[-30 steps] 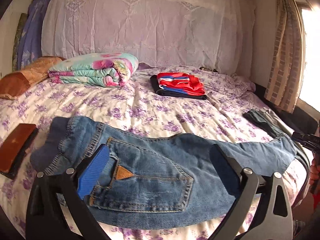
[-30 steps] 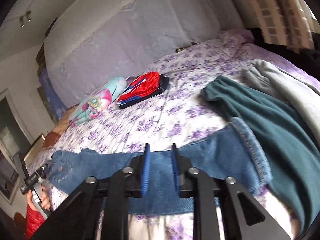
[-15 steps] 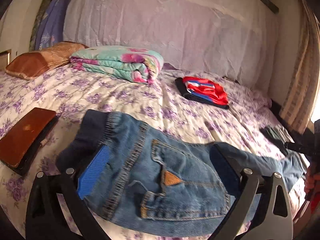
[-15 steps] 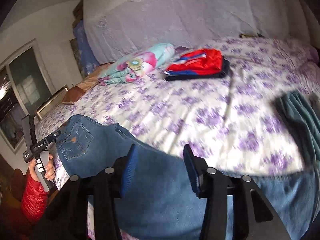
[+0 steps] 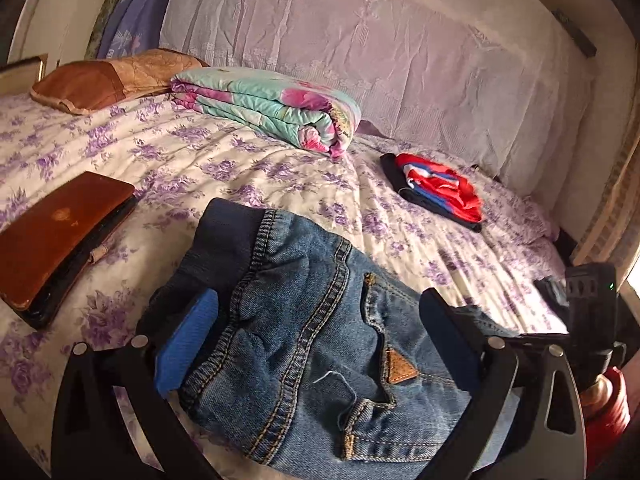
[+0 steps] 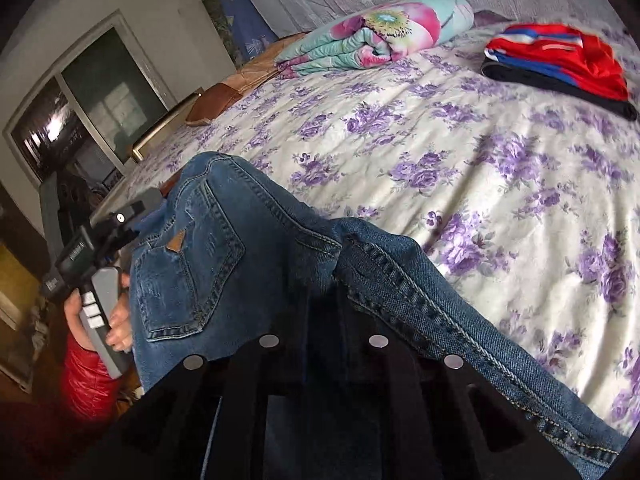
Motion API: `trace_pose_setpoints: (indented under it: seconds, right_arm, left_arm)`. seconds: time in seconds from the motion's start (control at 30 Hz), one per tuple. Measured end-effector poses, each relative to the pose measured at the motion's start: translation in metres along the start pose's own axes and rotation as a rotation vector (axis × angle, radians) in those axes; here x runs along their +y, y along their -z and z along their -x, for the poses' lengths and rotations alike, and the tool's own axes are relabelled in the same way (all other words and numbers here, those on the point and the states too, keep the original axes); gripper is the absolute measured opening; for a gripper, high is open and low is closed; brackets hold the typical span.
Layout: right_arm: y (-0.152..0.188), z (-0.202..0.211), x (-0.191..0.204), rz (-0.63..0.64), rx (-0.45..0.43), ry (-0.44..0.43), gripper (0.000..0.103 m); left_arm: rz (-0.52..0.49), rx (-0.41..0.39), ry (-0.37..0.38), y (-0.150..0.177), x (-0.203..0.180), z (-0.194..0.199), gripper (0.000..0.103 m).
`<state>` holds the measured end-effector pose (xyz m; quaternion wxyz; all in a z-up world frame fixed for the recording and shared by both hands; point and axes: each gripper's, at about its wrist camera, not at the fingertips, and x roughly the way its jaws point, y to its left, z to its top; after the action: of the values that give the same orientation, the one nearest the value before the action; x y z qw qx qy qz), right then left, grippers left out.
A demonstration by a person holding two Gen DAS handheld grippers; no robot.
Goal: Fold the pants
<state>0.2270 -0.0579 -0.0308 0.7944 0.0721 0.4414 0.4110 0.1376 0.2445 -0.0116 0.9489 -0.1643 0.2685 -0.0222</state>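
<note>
Right gripper (image 6: 320, 304) tilts down, closing on jeans (image 6: 248, 240) (fingers hidden).

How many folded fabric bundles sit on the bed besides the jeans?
2. A floral quilt, folded near the headboard beside the brown pillow, and a red-and-blue garment stack further right. More may lie beyond the frame.

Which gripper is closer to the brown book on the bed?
Left. The left gripper straddles the jeans' waistband beside the book; the right gripper is across the jeans.
</note>
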Motion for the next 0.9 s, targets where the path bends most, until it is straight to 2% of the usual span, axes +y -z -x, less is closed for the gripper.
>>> trace_pose_setpoints:
  seconds: [0.1,0.17,0.23,0.27,0.3,0.43,0.5,0.57,0.7,0.8,0.9]
  right_arm:
    - [0.000,0.009,-0.007,-0.046,-0.026,-0.047,0.015]
    - [-0.004,0.020,-0.006,-0.043,-0.068,-0.067,0.019]
    - [-0.015,0.028,-0.011,-0.093,-0.085,-0.088,0.041]
    - [-0.020,0.030,-0.015,-0.128,-0.092,-0.085,0.056]
    - [-0.026,0.028,-0.018,-0.147,-0.091,-0.077,0.058]
    - [-0.037,0.009,-0.026,-0.201,-0.007,-0.092,0.057]
    - [-0.034,-0.001,-0.030,-0.227,0.017,-0.099,0.050]
    - [-0.032,-0.004,-0.028,-0.222,0.010,-0.089,0.047]
    - [-0.031,-0.002,-0.003,-0.120,-0.003,-0.049,0.040]
    - [-0.029,-0.003,0.019,-0.023,0.005,-0.013,0.040]
    - [-0.030,-0.009,0.015,-0.022,0.007,0.020,0.040]
  left_arm:
    - [-0.025,0.004,-0.049,0.001,-0.005,-0.002,0.098]
    - [-0.014,-0.001,-0.042,0.001,-0.002,0.000,0.098]
    - [0.014,-0.009,-0.016,0.001,0.003,0.001,0.098]
    - [0.021,-0.011,-0.007,0.000,0.005,0.002,0.098]
    - [0.024,-0.012,0.000,0.000,0.006,0.002,0.098]
    - [0.030,-0.015,0.013,-0.001,0.008,0.002,0.098]
    - [0.036,-0.018,0.023,0.000,0.009,0.003,0.098]
    - [0.043,-0.021,0.035,0.000,0.011,0.004,0.098]
    - [0.055,-0.026,0.049,0.000,0.012,0.005,0.098]
    - [0.057,-0.026,0.049,0.000,0.013,0.005,0.098]
    - [0.060,-0.027,0.055,0.000,0.013,0.005,0.098]
